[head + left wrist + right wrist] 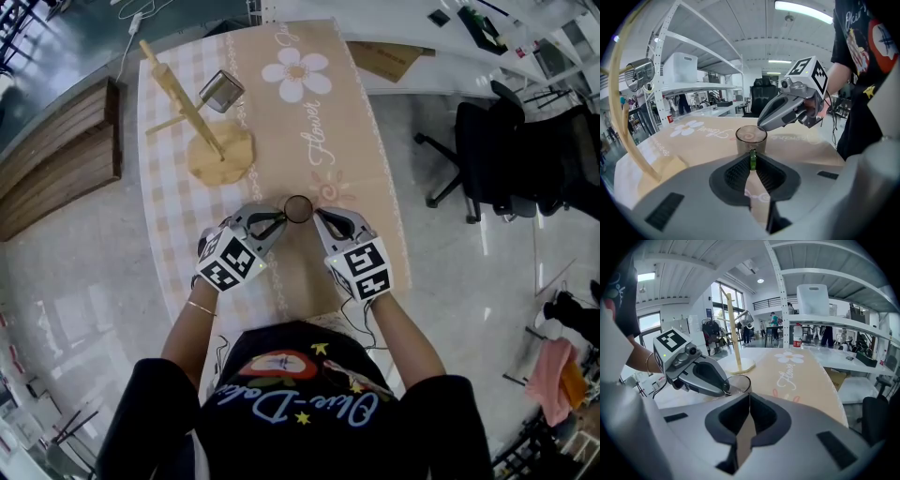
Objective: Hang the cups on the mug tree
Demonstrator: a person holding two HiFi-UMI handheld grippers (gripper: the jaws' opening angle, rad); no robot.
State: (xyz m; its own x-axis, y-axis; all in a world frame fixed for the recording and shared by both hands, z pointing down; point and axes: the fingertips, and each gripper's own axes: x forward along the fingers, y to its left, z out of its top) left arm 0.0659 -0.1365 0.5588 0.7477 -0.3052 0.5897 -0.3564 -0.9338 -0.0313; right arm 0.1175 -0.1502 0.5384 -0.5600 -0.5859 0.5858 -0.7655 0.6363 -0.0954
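A dark glass cup (297, 208) with a green handle stands on the beige cloth between my two grippers. My left gripper (279, 219) is shut on the cup's handle (751, 159), with the cup (751, 137) just beyond its tips. My right gripper (319, 216) is shut with nothing seen between its jaws, its tip close to the cup's right side; the cup (739, 382) shows partly behind it. The wooden mug tree (192, 112) stands at the table's far left, and a metal cup (222, 91) hangs on it.
The table (356, 141) has a white flower print at its far end. A wooden bench (56, 159) is off the left edge, a black office chair (487, 150) to the right. White shelving (689, 70) stands beyond the table.
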